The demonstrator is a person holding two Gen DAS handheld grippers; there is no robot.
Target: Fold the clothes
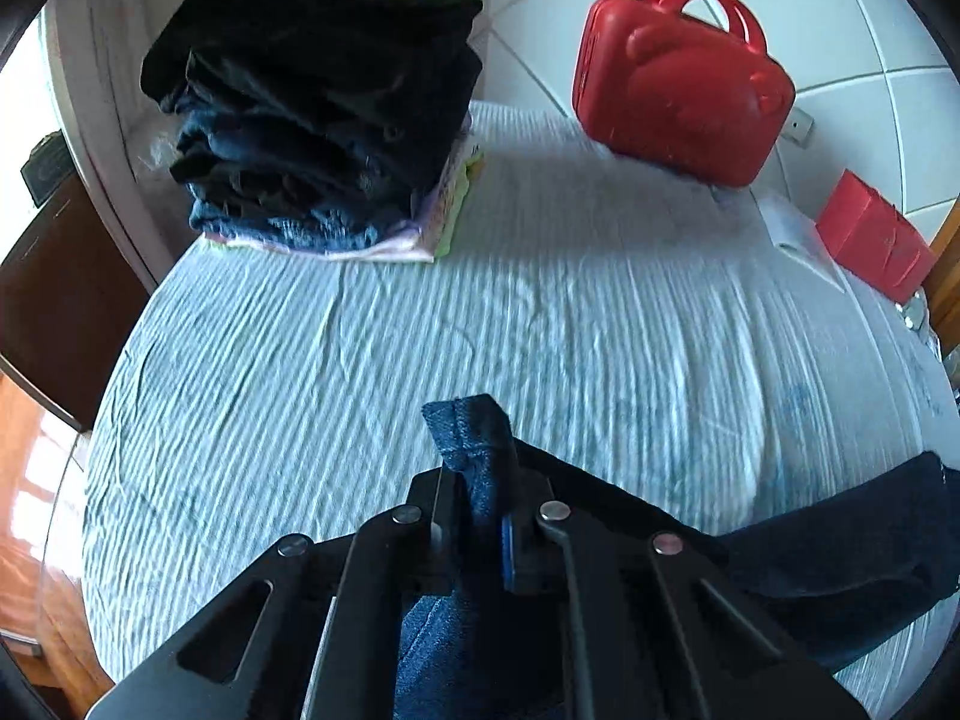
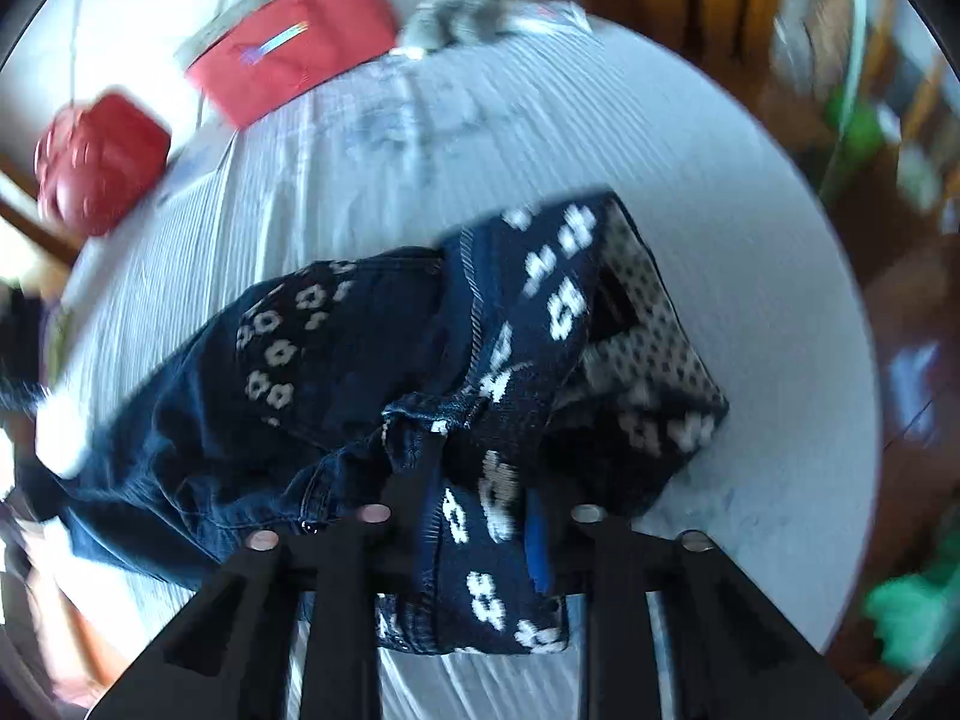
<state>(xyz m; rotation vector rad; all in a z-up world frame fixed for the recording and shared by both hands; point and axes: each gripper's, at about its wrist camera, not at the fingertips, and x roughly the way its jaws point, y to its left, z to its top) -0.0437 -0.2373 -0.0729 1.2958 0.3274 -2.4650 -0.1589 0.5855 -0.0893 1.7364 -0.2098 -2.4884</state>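
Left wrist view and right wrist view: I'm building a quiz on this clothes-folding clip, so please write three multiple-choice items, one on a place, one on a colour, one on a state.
1. Where does the stack of folded dark clothes sit in the left wrist view?
A. far left of the bed
B. beside the tool
C. on the floor

2. What colour is the handled plastic case?
A. green
B. red
C. black

3. What is the state of the left tool?
A. open over bare sheet
B. shut on nothing
C. shut on a denim hem

Answers:
1 A: the stack rests at the far left of the striped bed sheet.
2 B: the case and its handle are red.
3 C: the denim hem sticks up from between the closed fingers.
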